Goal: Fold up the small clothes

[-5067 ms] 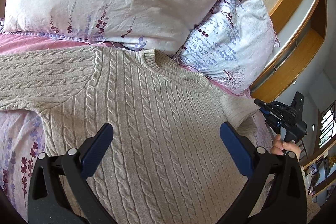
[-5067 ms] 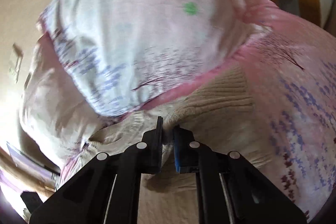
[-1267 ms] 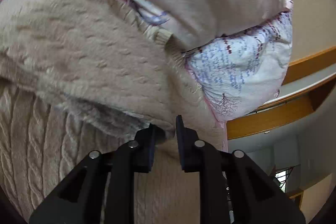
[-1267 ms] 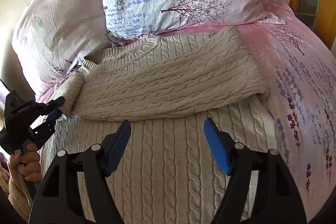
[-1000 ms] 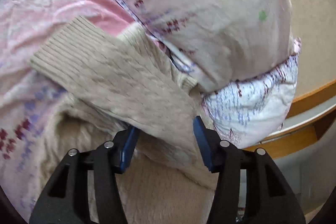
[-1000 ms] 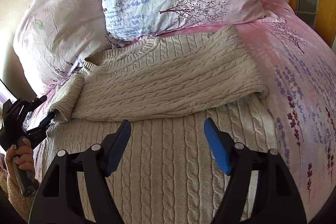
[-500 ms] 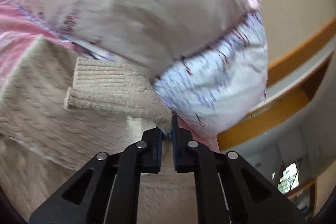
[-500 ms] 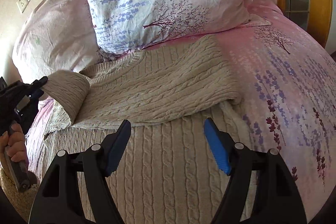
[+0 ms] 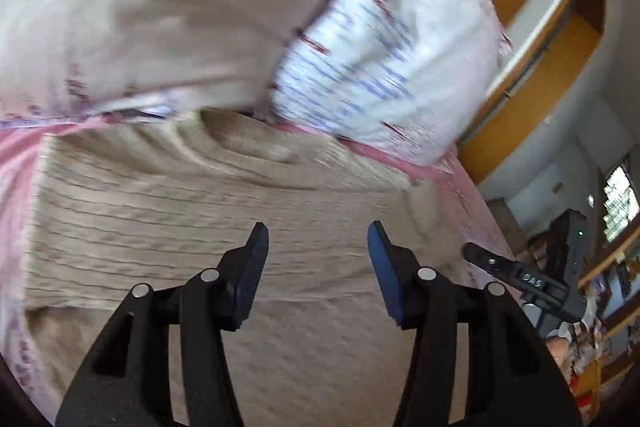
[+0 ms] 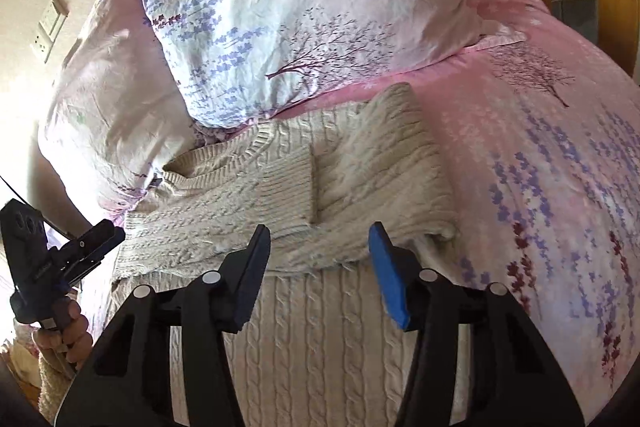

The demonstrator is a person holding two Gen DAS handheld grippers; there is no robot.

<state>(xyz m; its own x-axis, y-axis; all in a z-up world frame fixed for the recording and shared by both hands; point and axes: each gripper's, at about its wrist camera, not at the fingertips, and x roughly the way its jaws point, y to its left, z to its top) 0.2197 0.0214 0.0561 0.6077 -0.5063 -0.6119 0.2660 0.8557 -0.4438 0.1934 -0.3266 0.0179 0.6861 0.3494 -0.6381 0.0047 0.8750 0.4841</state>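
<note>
A cream cable-knit sweater (image 10: 320, 327) lies flat on the bed, neck toward the pillows. Both sleeves are folded across its chest; the left sleeve (image 10: 240, 207) lies on top, its ribbed cuff near the middle. My right gripper (image 10: 318, 243) is open and empty, hovering just above the folded sleeves. My left gripper (image 9: 316, 243) is open and empty above the same sweater (image 9: 200, 207), in a blurred view. The left gripper also shows at the left edge of the right wrist view (image 10: 76, 251), held in a hand.
Two floral pillows (image 10: 300, 19) lie against the headboard behind the sweater. The pink flowered bedsheet (image 10: 560, 167) spreads to the right. A wooden bed frame (image 9: 532, 39) stands at the far right. The right gripper (image 9: 524, 283) is at the right of the left wrist view.
My left gripper carried the left sleeve across the chest, laid it over the right sleeve, let go and opened. The right gripper stayed open and shifted slightly closer.
</note>
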